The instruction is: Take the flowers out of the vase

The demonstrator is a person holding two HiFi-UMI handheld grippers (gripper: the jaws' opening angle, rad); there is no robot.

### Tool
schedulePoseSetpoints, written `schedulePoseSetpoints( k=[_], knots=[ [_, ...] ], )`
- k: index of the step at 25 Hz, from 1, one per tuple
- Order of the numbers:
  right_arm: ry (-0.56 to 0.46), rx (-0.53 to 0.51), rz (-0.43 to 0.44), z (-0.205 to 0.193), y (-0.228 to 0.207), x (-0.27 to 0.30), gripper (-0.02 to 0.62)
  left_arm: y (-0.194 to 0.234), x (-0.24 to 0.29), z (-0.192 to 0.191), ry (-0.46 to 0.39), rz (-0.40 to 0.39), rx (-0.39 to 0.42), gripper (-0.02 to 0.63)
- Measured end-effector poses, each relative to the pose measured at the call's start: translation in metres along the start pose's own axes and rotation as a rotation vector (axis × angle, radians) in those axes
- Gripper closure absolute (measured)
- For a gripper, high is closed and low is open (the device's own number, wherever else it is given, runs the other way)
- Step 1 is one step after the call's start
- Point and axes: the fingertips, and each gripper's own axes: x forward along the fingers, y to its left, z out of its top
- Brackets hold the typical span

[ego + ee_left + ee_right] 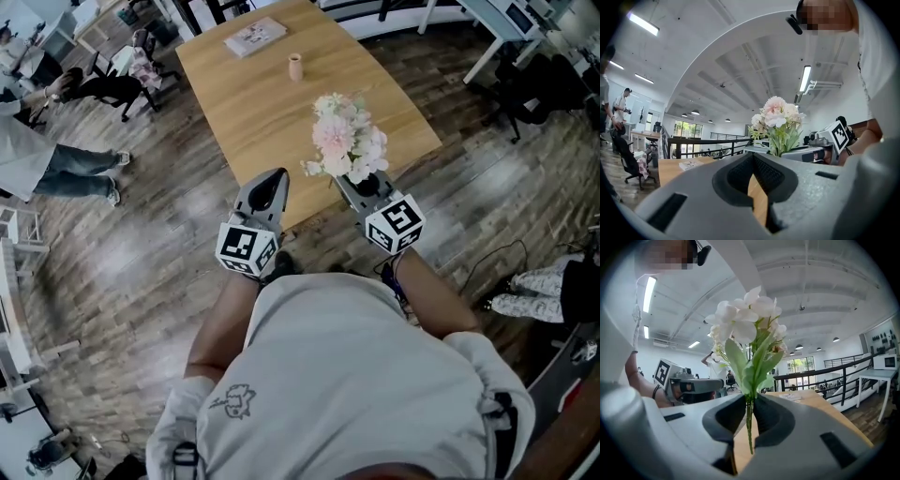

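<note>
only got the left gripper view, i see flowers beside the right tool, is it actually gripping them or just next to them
Observer: Gripping. The right gripper view shows the right tool closed on the green stems of the flowers, with the stem ends hanging bare below the jaws.
Operator: ok and the vase, cant find it anywhere in my view
Observer: The head view shows the small pink vase upright on the wooden table, towards its far end and well apart from the flowers, with no stems sticking out of it.
</note>
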Motion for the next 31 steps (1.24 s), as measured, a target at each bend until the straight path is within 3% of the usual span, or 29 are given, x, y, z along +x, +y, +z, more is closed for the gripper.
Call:
schedulePoseSetpoints(
  k=[6, 12, 17, 31],
  knots=[
    [-0.014, -0.01, 0.003, -0.003, 0.005, -0.036, 0.54, -0.031, -0.007, 0.001, -0.006, 0.009, 0.006, 0.601],
    [-0.021, -0.008, 0.009, 0.003, 0.019, -0.039, 0.54, -0.036, -0.019, 0.01, -0.02, 0.005, 0.005, 0.601],
    [-0.042, -0.003, 0.014, 0.001, 0.004, -0.061, 0.54, -0.058, -0.003, 0.005, -0.017, 0.002, 0.011, 0.601],
    [-0.051, 0.024, 0.014, 0.001, 0.0, -0.068, 0.538, -0.068, 0.002, 0.0, -0.005, -0.023, 0.004, 0.601]
  ],
)
